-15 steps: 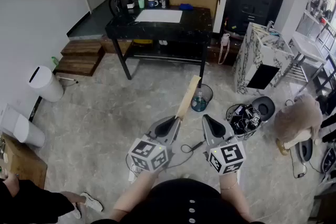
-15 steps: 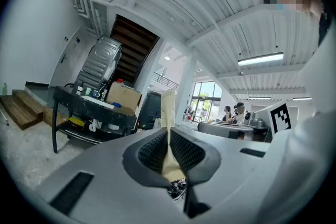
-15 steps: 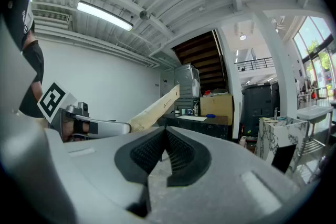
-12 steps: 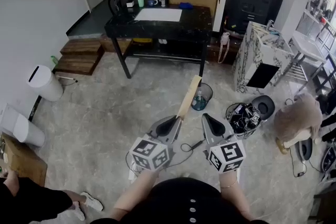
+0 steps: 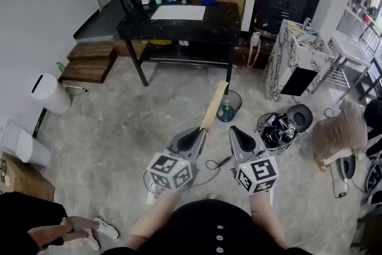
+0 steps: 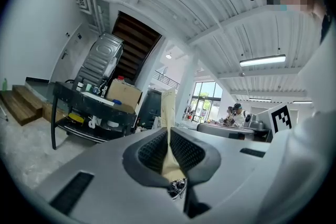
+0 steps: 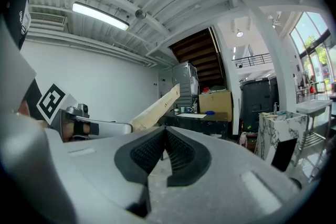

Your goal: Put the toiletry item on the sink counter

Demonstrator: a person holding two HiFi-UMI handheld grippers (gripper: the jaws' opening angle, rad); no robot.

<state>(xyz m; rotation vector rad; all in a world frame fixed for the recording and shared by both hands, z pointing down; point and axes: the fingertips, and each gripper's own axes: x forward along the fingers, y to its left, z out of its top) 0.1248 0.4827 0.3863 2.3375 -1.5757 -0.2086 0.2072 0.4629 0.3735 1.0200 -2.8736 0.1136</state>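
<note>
**Toiletry box** (image 5: 214, 105): long, flat, tan carton. Its lower end is clamped in the left hand-held gripper (image 5: 199, 135). It tilts up and forward above the floor, well apart from any worktop. Gripping one end probably leaves the free length ready to be laid down first.

**Left hand-held gripper:** jaws pressed on the carton's two broad faces.

**Right hand-held gripper** (image 5: 235, 132): jaws together with nothing between them, just beside the left. It seems idle during the carry.

**Sink worktop** (image 5: 276, 68): marble-faced unit with a tap, ahead to the right and well apart. Delivery there is not yet done.

**Black worktop** (image 5: 179, 24), **bin** (image 5: 229, 109): both ahead and apparently not involved.
</note>
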